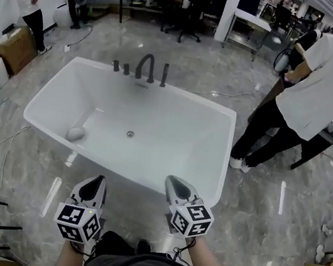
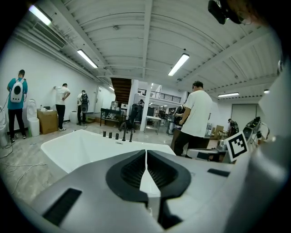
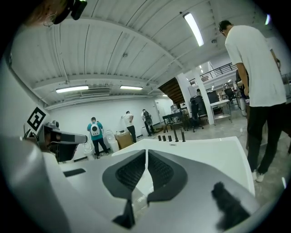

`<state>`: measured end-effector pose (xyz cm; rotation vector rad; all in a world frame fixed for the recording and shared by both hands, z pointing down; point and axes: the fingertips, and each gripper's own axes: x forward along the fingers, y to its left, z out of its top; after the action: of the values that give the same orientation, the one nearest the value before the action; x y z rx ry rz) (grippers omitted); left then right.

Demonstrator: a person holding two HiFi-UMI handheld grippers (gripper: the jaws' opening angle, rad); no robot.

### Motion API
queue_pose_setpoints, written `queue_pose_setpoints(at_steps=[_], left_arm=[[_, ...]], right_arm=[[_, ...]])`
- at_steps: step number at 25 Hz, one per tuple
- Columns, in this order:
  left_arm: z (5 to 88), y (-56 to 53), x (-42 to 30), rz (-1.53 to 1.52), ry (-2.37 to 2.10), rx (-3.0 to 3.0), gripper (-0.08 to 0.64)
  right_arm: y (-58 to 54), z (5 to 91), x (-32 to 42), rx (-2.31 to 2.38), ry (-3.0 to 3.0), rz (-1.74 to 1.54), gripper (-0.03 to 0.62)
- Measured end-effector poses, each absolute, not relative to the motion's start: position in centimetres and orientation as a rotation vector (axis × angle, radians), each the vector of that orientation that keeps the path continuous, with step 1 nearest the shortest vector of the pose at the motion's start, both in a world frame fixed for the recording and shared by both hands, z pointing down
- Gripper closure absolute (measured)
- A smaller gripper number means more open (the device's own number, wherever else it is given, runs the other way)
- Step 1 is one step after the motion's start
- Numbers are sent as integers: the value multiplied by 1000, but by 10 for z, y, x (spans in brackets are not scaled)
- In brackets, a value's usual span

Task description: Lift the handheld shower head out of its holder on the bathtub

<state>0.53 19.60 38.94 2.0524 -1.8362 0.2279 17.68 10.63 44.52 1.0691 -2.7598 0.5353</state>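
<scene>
The handheld shower head (image 1: 164, 74) is a slim black upright stick in its holder on the far rim of the white bathtub (image 1: 220, 116). It stands just right of the curved black spout (image 1: 145, 67) and two black knobs (image 1: 121, 67). It also shows small and far off in the left gripper view as the shower head (image 2: 131, 135), and in the right gripper view as the shower head (image 3: 183, 135). My left gripper (image 1: 98, 179) and right gripper (image 1: 173, 180) hover at the tub's near rim, far from the fixtures. Both are shut with nothing between their jaws, as the left gripper (image 2: 146, 152) and right gripper (image 3: 146, 152) views show.
A person in a white shirt (image 1: 317, 92) bends over beside the tub's right side. A pale round object (image 1: 75, 134) lies inside the tub near the drain (image 1: 130, 133). Cables run over the floor at left, near a cardboard box (image 1: 15, 48). Other people stand by the back-left wall.
</scene>
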Motion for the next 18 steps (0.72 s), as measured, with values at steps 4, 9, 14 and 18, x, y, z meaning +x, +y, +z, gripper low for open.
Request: queue_pose_setpoints(at_steps=[4, 9, 14, 18], left_arm=[[391, 162, -2, 225, -1798, 2082, 537], [406, 101, -15, 232, -1732, 2133, 537], [416, 29, -41, 238, -1623, 2185, 537], [421, -23, -68, 258, -1549, 2219, 537]], right_arm=[[85, 451, 180, 1122, -2723, 547, 561], [44, 464, 181, 1213, -2661, 552, 561], [-10, 472, 166, 1358, -2584, 586, 561], [-50, 473, 144, 1436, -2533, 594, 561]])
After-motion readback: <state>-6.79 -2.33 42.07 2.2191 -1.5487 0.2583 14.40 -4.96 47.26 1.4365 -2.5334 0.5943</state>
